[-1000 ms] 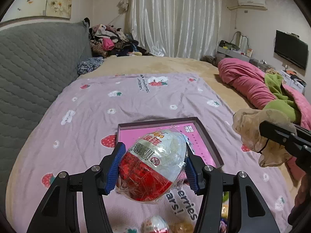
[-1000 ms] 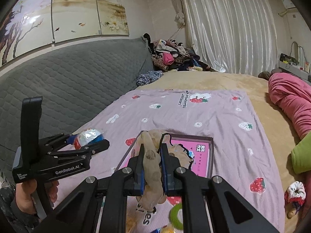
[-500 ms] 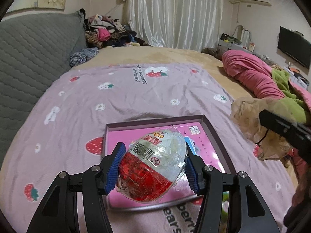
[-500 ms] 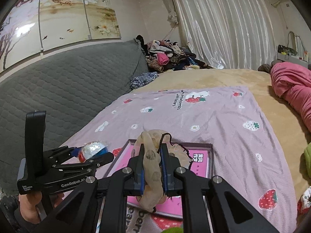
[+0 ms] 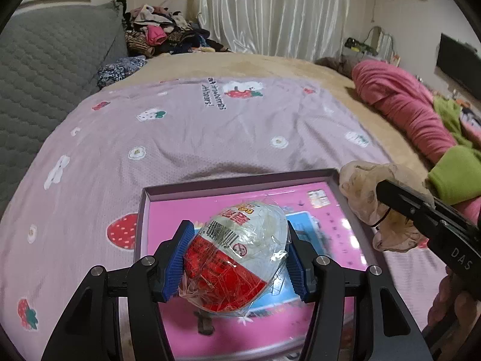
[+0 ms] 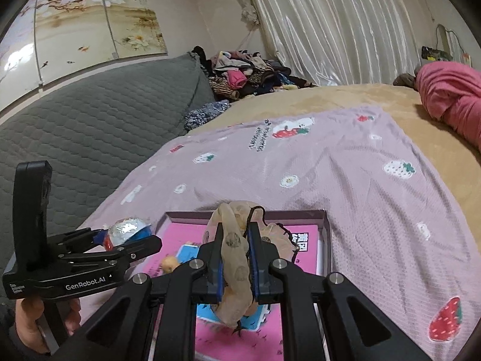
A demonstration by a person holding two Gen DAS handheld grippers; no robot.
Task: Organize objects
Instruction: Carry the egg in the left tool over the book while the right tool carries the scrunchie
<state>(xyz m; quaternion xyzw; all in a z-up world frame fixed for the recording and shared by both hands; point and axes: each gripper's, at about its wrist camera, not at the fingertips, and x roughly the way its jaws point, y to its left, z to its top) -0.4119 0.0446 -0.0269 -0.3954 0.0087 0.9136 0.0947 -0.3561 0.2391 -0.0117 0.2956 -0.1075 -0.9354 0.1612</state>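
Note:
My left gripper (image 5: 236, 263) is shut on a red-and-white egg-shaped toy (image 5: 237, 255) in crinkled clear wrap, held just above the pink floor of a shallow purple-rimmed box (image 5: 240, 180). From the right wrist view that same toy (image 6: 127, 231) and the left gripper (image 6: 120, 245) hang at the box's left edge. My right gripper (image 6: 236, 257) is shut on a beige, spotted cloth pouch (image 6: 234, 258) with a dark cord, over the box (image 6: 323, 234) near its right side. In the left wrist view the pouch (image 5: 369, 192) hangs at the box's right rim.
The box lies on a lilac strawberry-print blanket (image 5: 195, 132) spread over a tan bed. A grey quilted headboard (image 6: 90, 126) runs along the left, a pile of clothes (image 5: 162, 34) sits at the far corner, and pink bedding (image 5: 399, 102) lies on the right.
Both grippers have come forward and down over the box, which now looms larger beneath them. The toy and the pouch stay gripped as before.

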